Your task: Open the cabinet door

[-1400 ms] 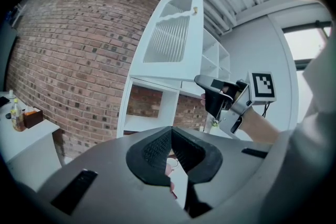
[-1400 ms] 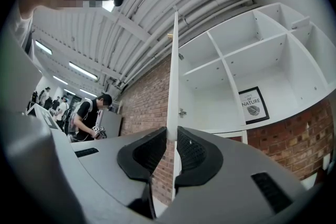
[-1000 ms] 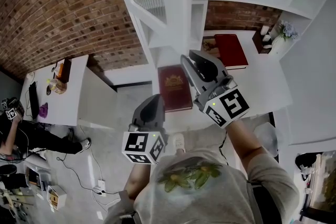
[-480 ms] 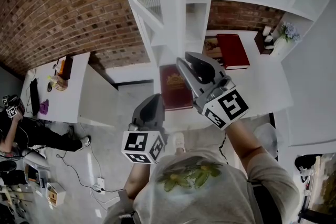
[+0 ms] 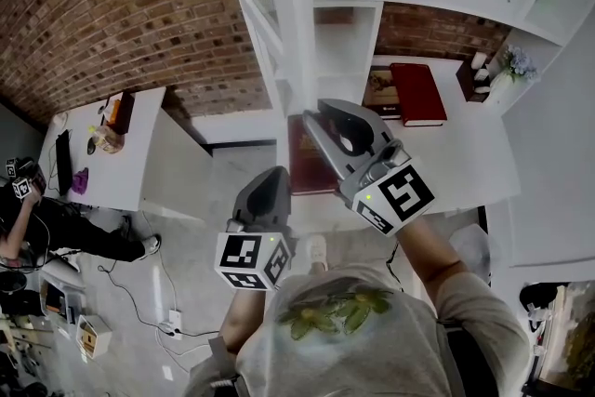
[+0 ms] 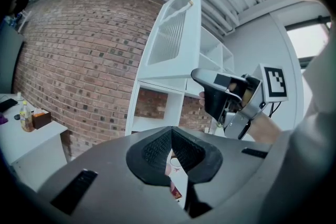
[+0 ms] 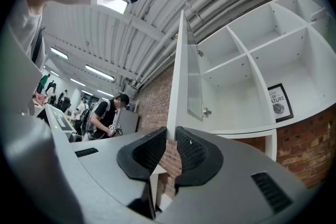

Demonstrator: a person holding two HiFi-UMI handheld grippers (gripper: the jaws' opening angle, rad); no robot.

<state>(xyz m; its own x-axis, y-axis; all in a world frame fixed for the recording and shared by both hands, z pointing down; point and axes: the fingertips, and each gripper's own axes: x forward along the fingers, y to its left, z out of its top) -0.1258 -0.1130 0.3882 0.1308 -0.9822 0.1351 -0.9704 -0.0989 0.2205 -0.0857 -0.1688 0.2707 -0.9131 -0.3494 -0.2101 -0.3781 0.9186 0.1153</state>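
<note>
Cabinet door (image 7: 185, 71) was white, with a ribbed panel set in a plain frame; well open, standing out edge-on from an upper compartment of the white shelf unit (image 7: 247, 60); upright; its lower edge sat clamped between the right gripper's (image 7: 171, 136) jaws.

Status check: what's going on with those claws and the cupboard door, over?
Right gripper clamped on cabinet door edge. Left gripper shut, empty. Door well open, nothing blocking.

Cabinet door (image 5: 271, 14) farther open.
</note>
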